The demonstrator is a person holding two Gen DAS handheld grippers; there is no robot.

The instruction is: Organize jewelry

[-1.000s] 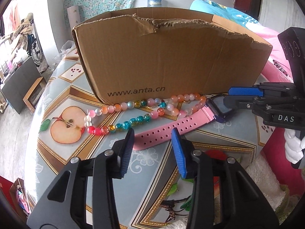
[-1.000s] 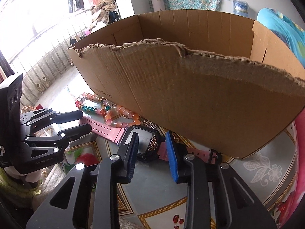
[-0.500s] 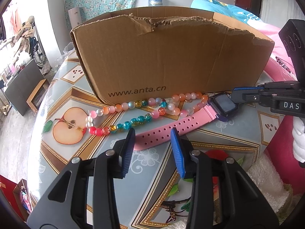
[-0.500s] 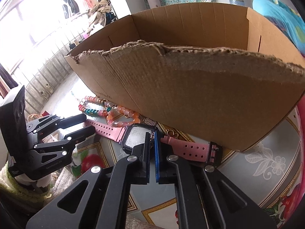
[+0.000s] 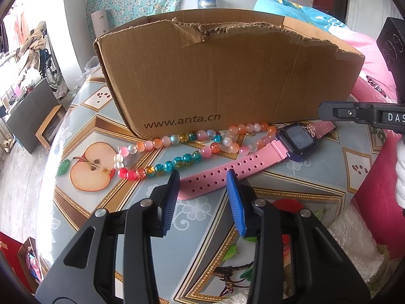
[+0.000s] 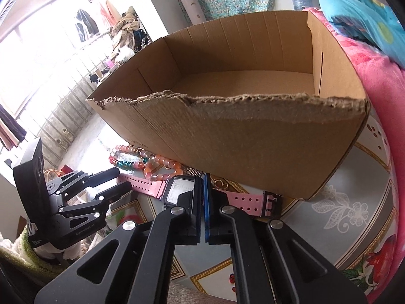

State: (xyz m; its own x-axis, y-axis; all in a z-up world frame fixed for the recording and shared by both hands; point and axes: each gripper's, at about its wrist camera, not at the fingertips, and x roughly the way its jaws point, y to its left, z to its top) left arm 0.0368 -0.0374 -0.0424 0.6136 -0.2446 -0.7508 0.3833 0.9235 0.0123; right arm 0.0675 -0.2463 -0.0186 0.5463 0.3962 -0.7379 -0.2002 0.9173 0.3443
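A pink watch (image 5: 253,159) with a dark square face (image 5: 298,139) lies on the table in front of a cardboard box (image 5: 227,81). A string of coloured beads (image 5: 177,152) lies along the box's front wall. My left gripper (image 5: 202,177) is open just above the near end of the pink strap. My right gripper (image 6: 202,179) is shut with nothing visible between its pads, above the table near the watch (image 6: 177,190); it shows at the right edge of the left wrist view (image 5: 326,111). The box (image 6: 240,126) is empty inside.
The table (image 5: 88,116) has a patterned cloth with fruit prints. A pink and blue blanket (image 6: 374,50) lies to the right of the box. A white towel (image 5: 354,240) lies at the table's near right edge.
My right gripper closed from open and rose away from the watch, which stays flat on the table. The left gripper stays open over the strap end.
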